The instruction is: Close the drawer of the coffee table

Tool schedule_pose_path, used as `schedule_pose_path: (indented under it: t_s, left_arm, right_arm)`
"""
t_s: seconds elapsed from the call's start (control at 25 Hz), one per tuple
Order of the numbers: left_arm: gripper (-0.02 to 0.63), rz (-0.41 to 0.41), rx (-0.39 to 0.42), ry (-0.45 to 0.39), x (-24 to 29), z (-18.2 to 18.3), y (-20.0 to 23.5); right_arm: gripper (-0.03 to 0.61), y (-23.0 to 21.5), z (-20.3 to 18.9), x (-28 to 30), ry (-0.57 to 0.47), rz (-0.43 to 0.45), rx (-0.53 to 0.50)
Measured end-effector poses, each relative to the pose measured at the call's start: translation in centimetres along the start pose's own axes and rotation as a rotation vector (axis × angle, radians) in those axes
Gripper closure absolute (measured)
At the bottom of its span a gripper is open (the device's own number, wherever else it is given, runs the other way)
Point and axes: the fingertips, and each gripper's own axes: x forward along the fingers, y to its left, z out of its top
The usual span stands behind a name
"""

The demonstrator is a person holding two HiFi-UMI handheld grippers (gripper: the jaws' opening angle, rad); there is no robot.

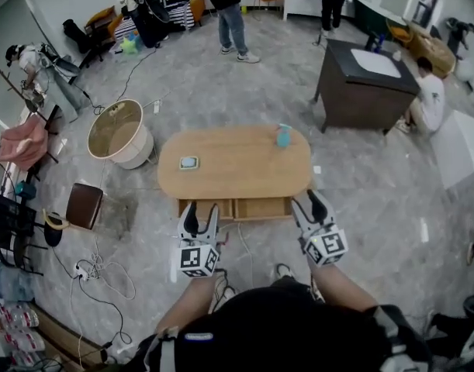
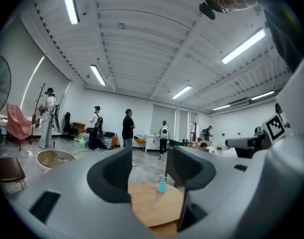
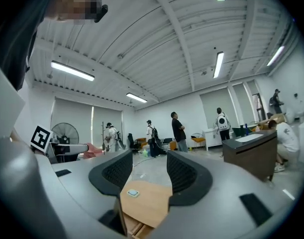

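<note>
The drawer [image 1: 235, 208] stands pulled out from the 6 o'clock edge of the oval wooden coffee table [image 1: 244, 178], its light wood inside showing. The left hand-held gripper [image 1: 200, 212] hovers by the drawer's 7 o'clock corner and the right hand-held gripper [image 1: 308, 204] by its 4 o'clock corner. Both are released, jaws apart with nothing between them; whether either touches the drawer front cannot be told. On the table top, a blue spray bottle [image 1: 283, 136] stands at 1 o'clock and a small square object [image 1: 189, 163] lies at 9 o'clock. A round white tub [image 1: 120, 134] sits on the floor at the table's 10 o'clock.
</note>
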Motion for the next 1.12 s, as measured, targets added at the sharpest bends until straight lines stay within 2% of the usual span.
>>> schedule_pose_path:
  t_s: [0.28,0.56,0.84,1.12]
  left_arm:
    - [0.360,-0.154,0.016,0.031,0.1,-1.6,2.5]
    - [0.360,-0.233,0.019,0.082,-0.9,-4.8,2.5]
    - [0.360,-0.261,0.021,0.139,-0.4,-9.5,1.3]
    - [0.360,-0.245,0.048,0.219,1.8,-16.0,-1.3]
  right_arm:
    - [0.377,2.7,-2.2,-1.6,0.001,-0.175,-0.008]
    - [0.377,4.7,-5.1,-4.5,0.041,-0.276,-0.020]
    - [0.377,4.4,-8.4,-4.6,0.072,-0.299,-0.027]
    - [0.377,1.4,-15.1,-3.1,0.143,-0.218,-0.043]
